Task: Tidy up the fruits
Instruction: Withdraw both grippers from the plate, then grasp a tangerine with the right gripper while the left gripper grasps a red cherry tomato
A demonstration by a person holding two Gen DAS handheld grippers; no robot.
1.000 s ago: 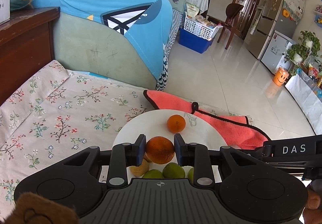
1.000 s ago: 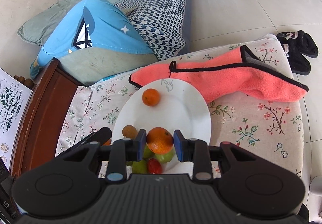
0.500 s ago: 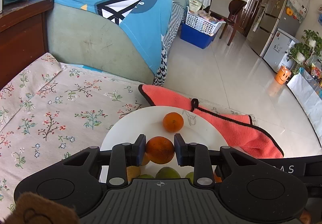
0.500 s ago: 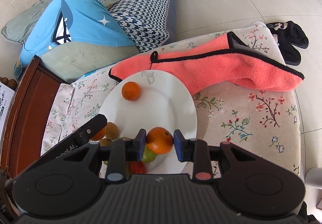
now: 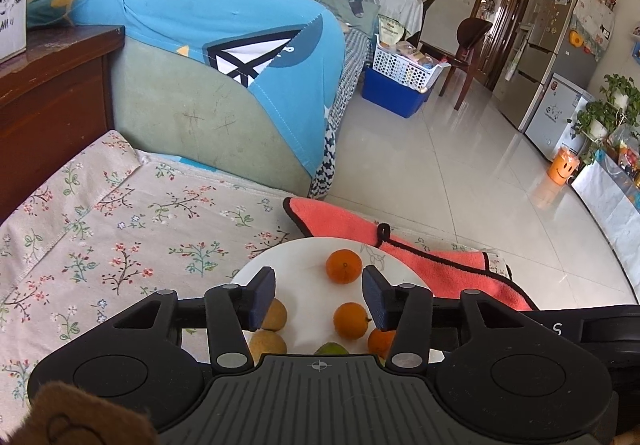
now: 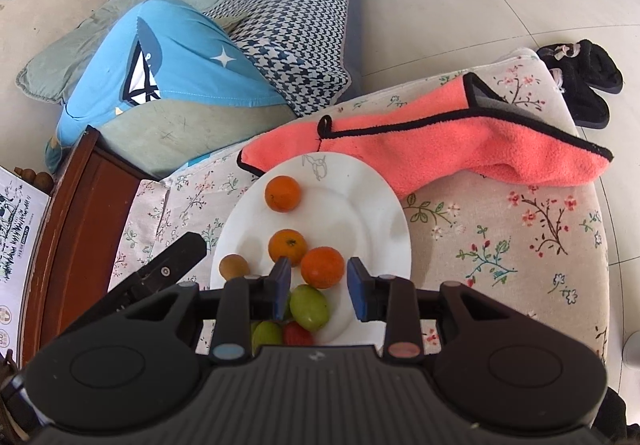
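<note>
Left wrist view first: half a second earlier the left gripper point(image 5: 318, 295) was clamped on an orange, and now that orange point(image 5: 351, 320) sat on the white plate point(image 5: 308, 257), loose between pads that were spreading apart and no longer touching it. A second orange point(image 5: 343, 265) lay further up the plate toward 12 o'clock. Another orange one point(image 5: 381, 342) was half hidden behind the right finger, and a green fruit point(image 5: 331, 349) was mostly cut off by the gripper body at 6 o'clock. Two brownish-yellow fruits point(image 5: 273, 316) peeked out behind the left finger, hard to name. The pink towel point(image 5: 424, 261) lay at 2 o'clock off the plate, touching its rim.

Right wrist view: the right gripper point(image 6: 319, 283) had been squeezing its orange point(image 6: 322, 267) before; now the jaws were easing open, with a sliver of gap either side of the fruit, which rested on the plate point(image 6: 372, 213). The freshly released orange point(image 6: 287, 246) sat just at 10 o'clock from it, nearly touching. The far orange point(image 6: 282, 193) was at 12. A green tomato-looking fruit point(image 6: 309, 306) sat below, with another green one point(image 6: 267, 333) and a red one point(image 6: 298, 333) partly cut off by the gripper body. A black tip of the left gripper point(image 6: 168, 265) poked in at 9 o'clock beside a brown fruit point(image 6: 234, 266).
</note>
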